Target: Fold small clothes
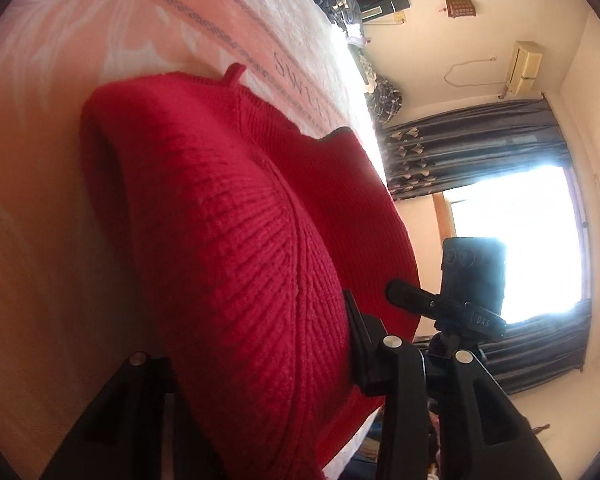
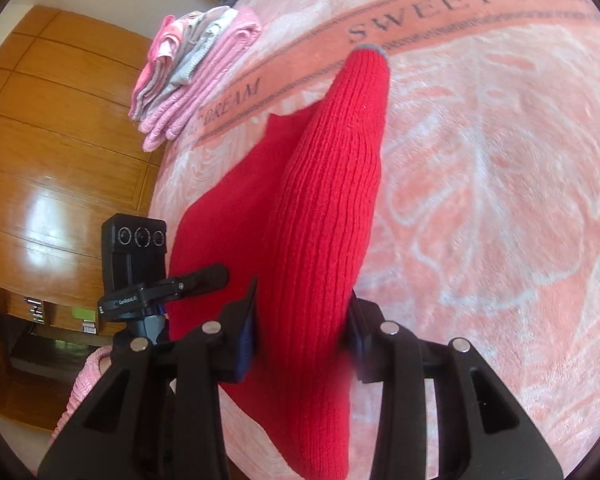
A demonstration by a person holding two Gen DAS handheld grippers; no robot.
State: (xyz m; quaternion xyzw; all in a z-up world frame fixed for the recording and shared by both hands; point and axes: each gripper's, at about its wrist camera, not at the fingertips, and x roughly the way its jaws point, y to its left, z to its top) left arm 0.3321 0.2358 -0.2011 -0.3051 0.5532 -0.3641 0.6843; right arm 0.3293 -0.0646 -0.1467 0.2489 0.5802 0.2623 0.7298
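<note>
A red knitted garment (image 1: 236,224) lies on a pink blanket (image 1: 52,92) marked SWEET DREAM. In the left wrist view my left gripper (image 1: 260,364) is shut on a thick ribbed fold of it, which bulges between the fingers. In the right wrist view my right gripper (image 2: 304,320) is shut on a red ribbed sleeve (image 2: 340,168), which stretches away to a grey-trimmed cuff (image 2: 370,50). The rest of the red garment (image 2: 224,224) lies flat to the left of the sleeve.
A stack of folded pink and grey clothes (image 2: 188,72) sits at the blanket's (image 2: 500,200) far left edge. A camera on a clamp (image 2: 138,248) stands beside the bed, with wooden flooring (image 2: 52,140) beyond. A curtained window (image 1: 520,232) is at right.
</note>
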